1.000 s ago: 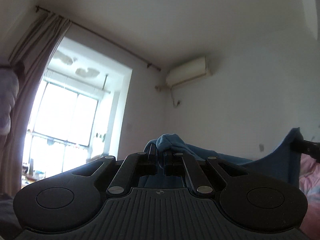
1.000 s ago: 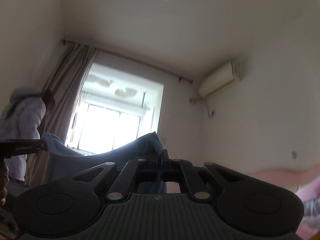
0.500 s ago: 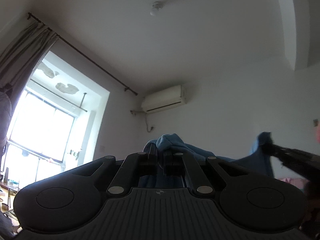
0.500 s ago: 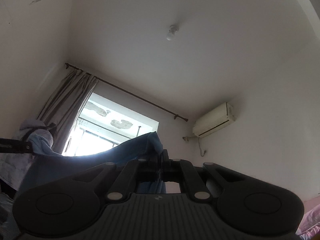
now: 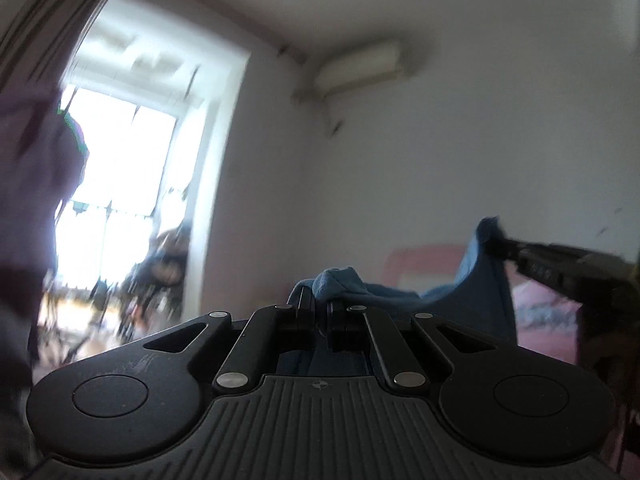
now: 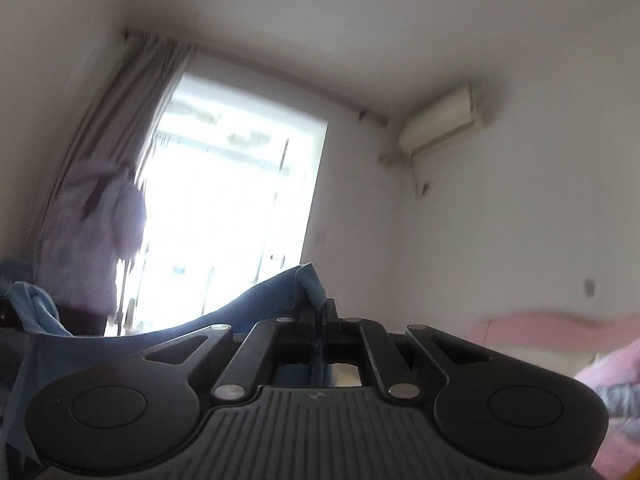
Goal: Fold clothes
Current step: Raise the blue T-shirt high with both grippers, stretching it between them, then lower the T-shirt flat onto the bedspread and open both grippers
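Observation:
A blue garment (image 5: 476,292) hangs stretched in the air between my two grippers. My left gripper (image 5: 320,300) is shut on a bunched corner of it. In the left wrist view the right gripper (image 5: 500,246) pinches the other corner at the far right. In the right wrist view my right gripper (image 6: 320,312) is shut on a corner of the blue garment (image 6: 248,312), and the cloth runs left to the left gripper (image 6: 10,308) at the frame edge. Both views are tilted upward and blurred.
A bright window (image 6: 236,220) with a grey curtain (image 6: 108,152) fills the far wall. An air conditioner (image 6: 438,124) hangs on the right wall. A pink bed (image 5: 544,312) lies low at the right. A person in a pale jacket (image 6: 96,240) stands by the curtain.
Both cameras have tipped back down from the ceiling toward the window and bed. The blue garment stays gripped at both corners and stretched between the grippers.

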